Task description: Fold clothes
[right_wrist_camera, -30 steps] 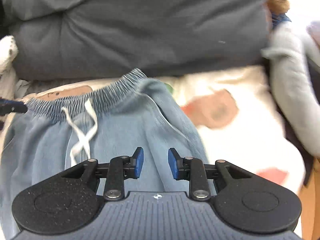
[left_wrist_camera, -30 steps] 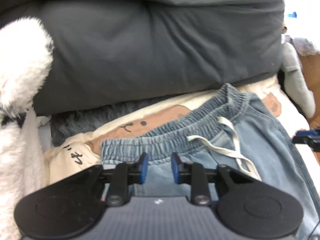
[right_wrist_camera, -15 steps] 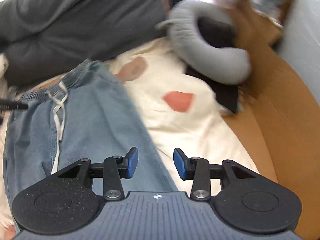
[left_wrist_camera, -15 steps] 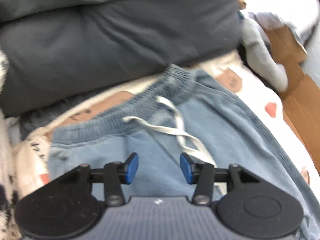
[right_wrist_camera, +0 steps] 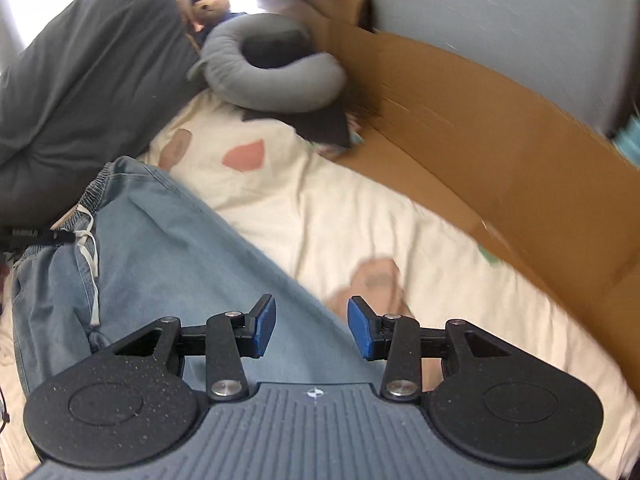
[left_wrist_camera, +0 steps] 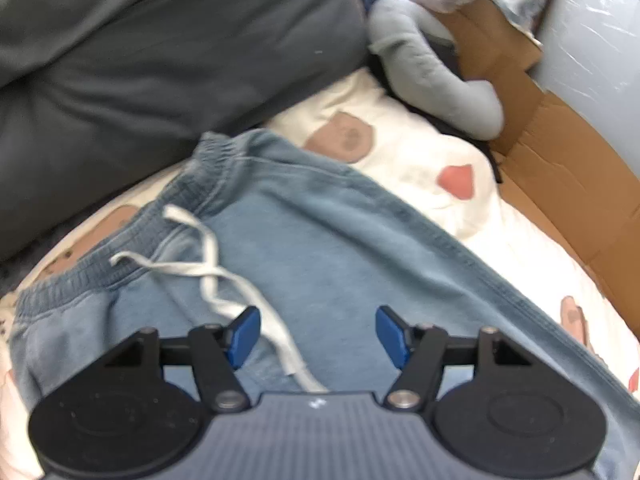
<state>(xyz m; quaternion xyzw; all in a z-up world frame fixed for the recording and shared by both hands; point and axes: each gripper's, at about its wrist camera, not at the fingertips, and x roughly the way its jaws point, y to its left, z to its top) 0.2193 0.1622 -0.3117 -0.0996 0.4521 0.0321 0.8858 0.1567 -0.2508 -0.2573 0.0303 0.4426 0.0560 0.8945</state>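
Left view, left tool [left_wrist_camera: 318, 336]: tips down over the pants [left_wrist_camera: 320, 240], jaws wide apart and just been opening, nothing gripped.
Left view, pants: flat on the bed [left_wrist_camera: 420, 152], waist by the dark pillow [left_wrist_camera: 160, 60]; the white string [left_wrist_camera: 212, 276] runs under the left blue finger [left_wrist_camera: 244, 334].
Right view, right tool [right_wrist_camera: 312, 328]: tips down over the pants' [right_wrist_camera: 180, 260] edge, jaws apart, just opened a bit, empty.
Right view, bed [right_wrist_camera: 340, 220]: cardboard [right_wrist_camera: 500, 160] on the right, grey neck pillow [right_wrist_camera: 272, 76] far off.
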